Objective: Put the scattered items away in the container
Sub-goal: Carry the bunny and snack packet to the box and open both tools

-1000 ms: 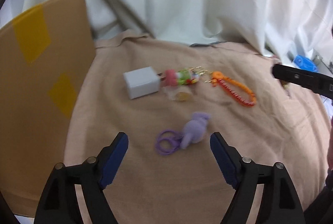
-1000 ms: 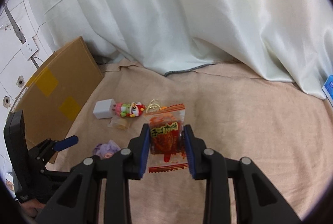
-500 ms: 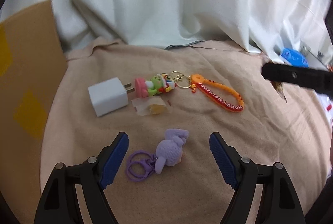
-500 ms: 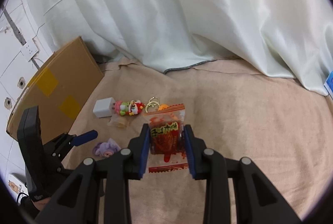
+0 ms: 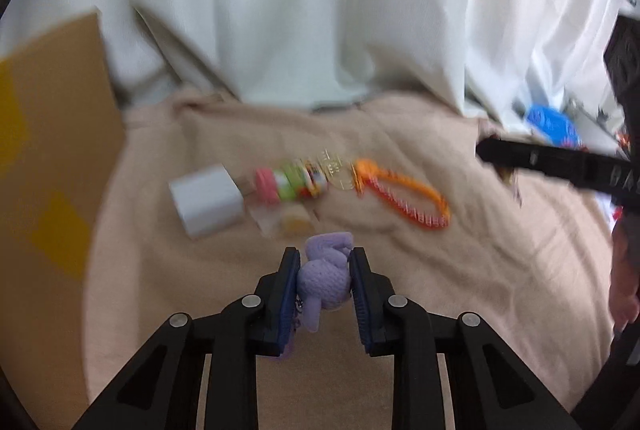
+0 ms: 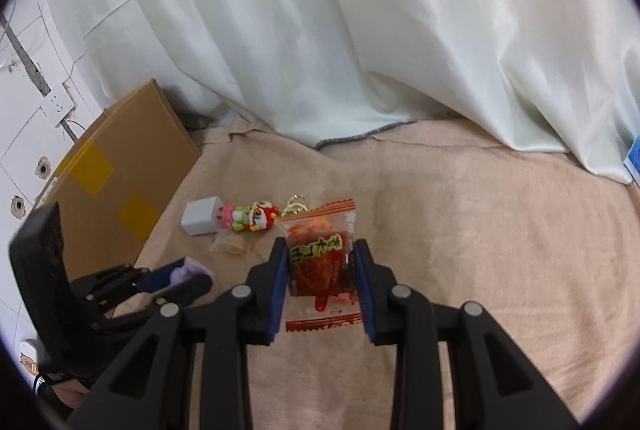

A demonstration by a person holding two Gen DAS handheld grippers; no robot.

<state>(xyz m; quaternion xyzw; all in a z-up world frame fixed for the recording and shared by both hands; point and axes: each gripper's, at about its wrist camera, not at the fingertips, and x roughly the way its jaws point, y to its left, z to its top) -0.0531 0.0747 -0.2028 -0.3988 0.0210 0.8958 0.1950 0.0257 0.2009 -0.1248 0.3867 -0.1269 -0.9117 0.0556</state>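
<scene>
My left gripper (image 5: pixel 324 270) is shut on a purple knitted toy (image 5: pixel 323 275), low over the beige cloth; its purple ring is mostly hidden under the fingers. My right gripper (image 6: pixel 321 261) is shut on a red snack packet (image 6: pixel 320 258), held above the cloth. Still lying on the cloth are a white charger (image 5: pixel 206 200), a pink and green figurine keychain (image 5: pixel 290 182), an orange wrist strap (image 5: pixel 404 198) and a small clear-wrapped sweet (image 5: pixel 286 222). The left gripper (image 6: pixel 176 276) with the purple toy also shows at lower left in the right wrist view.
A brown cardboard box (image 5: pixel 48 166) with yellow tape stands at the left edge of the cloth (image 6: pixel 480 250). White curtains (image 6: pixel 320 30) hang behind. A blue object (image 5: pixel 550 124) lies past the cloth at the right. A wall socket (image 6: pixel 58 106) sits on the white wall at left.
My left gripper moved forward and down over the purple toy and shut on it. The right gripper stayed put, still holding the red packet.
</scene>
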